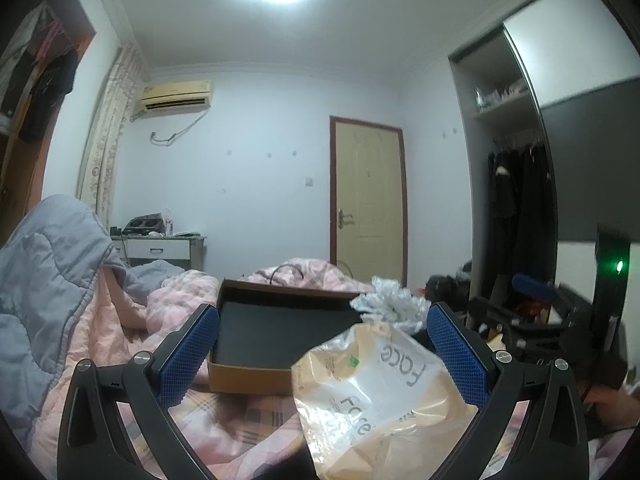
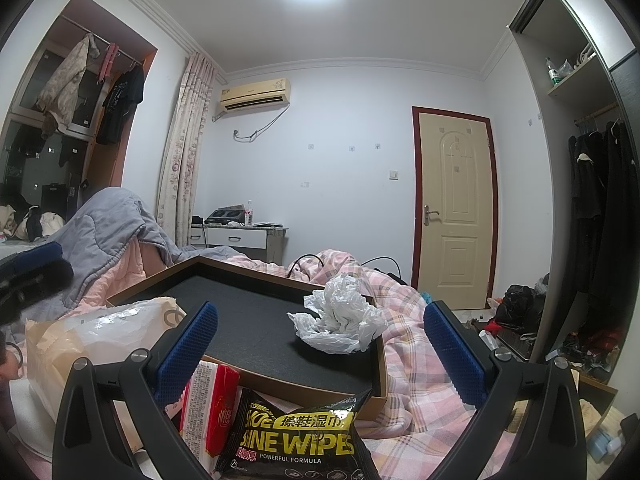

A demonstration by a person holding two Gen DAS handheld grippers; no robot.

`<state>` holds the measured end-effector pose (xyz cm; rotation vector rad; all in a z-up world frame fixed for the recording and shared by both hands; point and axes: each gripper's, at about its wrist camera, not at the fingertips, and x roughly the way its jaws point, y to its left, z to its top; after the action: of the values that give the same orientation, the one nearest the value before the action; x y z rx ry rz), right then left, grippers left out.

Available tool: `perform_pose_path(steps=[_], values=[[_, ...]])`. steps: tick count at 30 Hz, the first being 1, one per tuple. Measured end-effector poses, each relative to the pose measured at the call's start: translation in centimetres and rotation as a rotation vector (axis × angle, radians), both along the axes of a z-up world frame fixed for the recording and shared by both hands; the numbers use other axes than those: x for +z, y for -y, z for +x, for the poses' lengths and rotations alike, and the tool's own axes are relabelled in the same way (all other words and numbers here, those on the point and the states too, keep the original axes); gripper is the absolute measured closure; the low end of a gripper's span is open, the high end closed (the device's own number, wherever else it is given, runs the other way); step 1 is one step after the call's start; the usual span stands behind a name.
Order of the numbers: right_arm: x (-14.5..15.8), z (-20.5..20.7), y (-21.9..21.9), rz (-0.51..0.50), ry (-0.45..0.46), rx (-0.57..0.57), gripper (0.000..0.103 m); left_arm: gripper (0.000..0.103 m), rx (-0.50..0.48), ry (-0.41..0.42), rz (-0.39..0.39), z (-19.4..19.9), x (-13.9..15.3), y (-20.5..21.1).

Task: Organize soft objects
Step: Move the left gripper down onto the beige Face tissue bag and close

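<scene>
Black shoe-wipes pack [image 2: 298,436] lies closest, low between the right gripper [image 2: 320,354]'s blue fingers [image 2: 186,354], which stand wide apart and clamp nothing; its yellow print reads "SHINE WIPES" in part, with "POWERFUL FORMULA" beneath and Chinese characters above. Just to the left-finger side of it sits a red-and-white tissue pack [image 2: 210,404] whose small print is too fine to read. Beyond both fingertips stands the shallow cardboard box [image 2: 280,380] with a dark lining, and a crumpled white plastic bag [image 2: 340,320] rests inside it toward the right-finger side, the only soft item in the box, so the sorting looks barely begun. Outside the left finger lies a tan-and-clear packet [image 2: 92,332]. From the left wrist, the left gripper [image 1: 324,354] also has its fingers [image 1: 188,356] spread and empty; the tan packet [image 1: 380,392] sits between them, nearer the right finger, and its white label reads "Face" twice, upside down. Ahead of the fingertips the box [image 1: 248,378] shows mostly bare lining, with the white bag [image 1: 390,304] at its far right corner. By my judgement the wipes, tissue pack and tan packet are left to be placed. All of it rests on a bed with pink plaid bedding [image 2: 420,380].
</scene>
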<state>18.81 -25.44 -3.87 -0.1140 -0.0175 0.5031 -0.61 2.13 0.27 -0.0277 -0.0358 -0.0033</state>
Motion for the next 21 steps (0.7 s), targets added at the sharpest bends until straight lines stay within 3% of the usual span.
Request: perform_pose_path(steps=[8, 11, 14, 16, 21], values=[[0.7, -0.7, 1.0, 0.06, 0.035, 0.019, 0.0, 0.0, -0.02, 0.11, -0.129, -1.8, 0.3, -2.1], [1.1, -1.1, 1.6, 0.13, 0.073, 0.034, 0.0, 0.0, -0.037, 0.07, -0.132, -0.9, 0.2, -2.1], [0.8, -1.3, 1.5, 0.163, 0.092, 0.02, 0.0, 0.0, -0.078, -0.024, -0.128, 0.9, -0.3, -1.8], [0.3, -0.5, 1.0, 0.156, 0.054, 0.022, 0.0, 0.0, -0.101, -0.077, -0.132, 1.8, -0.8, -1.8], [0.1, 1.3, 1.4, 0.176, -0.047, -0.008, 0.0, 0.0, -0.118, -0.112, -0.178, 2.4, -1.2, -2.6]])
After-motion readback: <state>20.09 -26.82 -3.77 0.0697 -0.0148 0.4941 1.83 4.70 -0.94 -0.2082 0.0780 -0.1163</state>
